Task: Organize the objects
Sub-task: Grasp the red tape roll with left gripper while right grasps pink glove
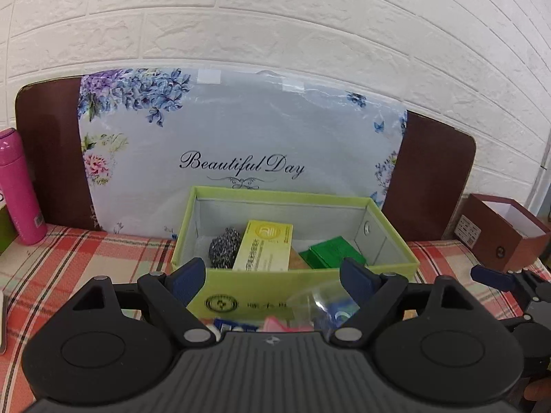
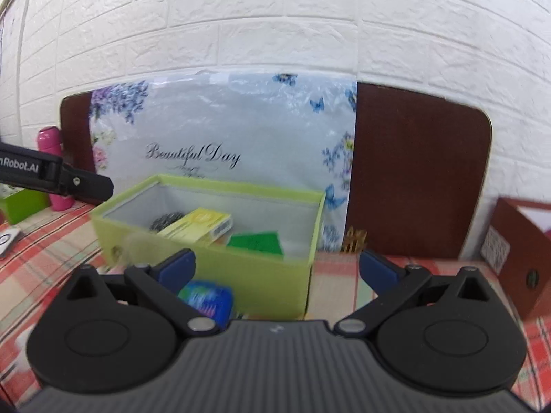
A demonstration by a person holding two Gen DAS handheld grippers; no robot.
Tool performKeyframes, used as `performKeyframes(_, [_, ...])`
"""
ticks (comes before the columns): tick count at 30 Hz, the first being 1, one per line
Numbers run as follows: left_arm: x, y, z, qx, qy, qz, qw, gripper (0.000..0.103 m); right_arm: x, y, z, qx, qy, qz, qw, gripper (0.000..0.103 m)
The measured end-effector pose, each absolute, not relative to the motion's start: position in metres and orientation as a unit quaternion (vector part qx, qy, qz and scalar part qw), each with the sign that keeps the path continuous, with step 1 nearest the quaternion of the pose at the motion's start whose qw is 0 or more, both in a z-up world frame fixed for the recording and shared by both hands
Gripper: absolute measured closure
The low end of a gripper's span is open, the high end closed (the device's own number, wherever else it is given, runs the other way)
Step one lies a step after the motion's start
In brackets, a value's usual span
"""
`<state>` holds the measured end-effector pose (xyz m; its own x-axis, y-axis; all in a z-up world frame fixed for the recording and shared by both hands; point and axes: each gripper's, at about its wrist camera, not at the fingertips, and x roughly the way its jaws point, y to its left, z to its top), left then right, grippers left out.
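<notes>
Both tongs (image 1: 272, 277) (image 2: 275, 270) open, tilted down twd box (image 1: 241, 284).

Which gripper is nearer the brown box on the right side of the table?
Right. The right gripper has the brown box just off its right fingers; the left gripper faces the green box, with the right gripper between it and the brown box.

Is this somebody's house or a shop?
Probably a home. There's a checked tablecloth, a green storage box holding household bits, and a pink flask against a white brick-pattern wall.
</notes>
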<state>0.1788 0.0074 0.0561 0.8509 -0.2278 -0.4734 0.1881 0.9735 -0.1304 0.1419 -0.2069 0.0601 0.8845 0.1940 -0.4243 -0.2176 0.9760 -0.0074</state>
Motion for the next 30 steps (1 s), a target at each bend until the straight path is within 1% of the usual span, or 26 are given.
performKeyframes(3, [0.154,0.006,0.041,-0.034,0.265,-0.115,0.957,0.015,0.112,-0.21,0.047,-0.013,0.238,0.111,0.965,0.0])
performKeyframes(6, [0.14,0.005,0.017,-0.031,0.296,-0.113,0.948,0.015,0.085,-0.214,0.033,0.006,0.265,0.124,0.956,0.0])
performKeyframes(12, [0.15,0.002,-0.011,-0.028,0.329,-0.101,0.939,0.015,0.052,-0.217,0.013,0.021,0.3,0.113,0.947,0.0])
performKeyframes(15, [0.156,0.001,-0.015,-0.027,0.322,-0.104,0.941,0.016,0.044,-0.22,0.013,0.028,0.299,0.11,0.948,0.0])
performKeyframes(16, [0.158,0.001,-0.016,-0.024,0.325,-0.105,0.939,0.027,0.042,-0.22,0.014,0.03,0.298,0.11,0.948,0.0])
performKeyframes(17, [0.158,-0.001,-0.016,-0.018,0.332,-0.112,0.936,0.059,0.041,-0.22,0.015,0.03,0.297,0.11,0.948,0.0])
performKeyframes(18, [0.159,-0.001,-0.017,-0.012,0.342,-0.124,0.931,0.076,0.04,-0.219,0.016,0.03,0.296,0.111,0.948,0.0])
performKeyframes(19, [0.157,0.0,-0.016,-0.012,0.347,-0.133,0.928,0.08,0.04,-0.218,0.017,0.029,0.295,0.112,0.948,0.0])
performKeyframes(20, [0.154,0.003,-0.014,-0.019,0.351,-0.142,0.925,0.088,0.039,-0.217,0.017,0.028,0.294,0.114,0.948,0.0])
performKeyframes(22, [0.144,0.01,-0.01,-0.03,0.352,-0.154,0.923,0.09,0.039,-0.214,0.017,0.028,0.295,0.118,0.948,0.0])
performKeyframes(27, [0.097,0.029,0.005,-0.027,0.334,-0.171,0.927,0.09,0.041,-0.206,0.012,0.024,0.304,0.129,0.944,0.0])
performKeyframes(30, [0.077,0.037,0.002,-0.011,0.339,-0.165,0.926,0.088,0.041,-0.201,0.01,0.025,0.307,0.136,0.942,0.0])
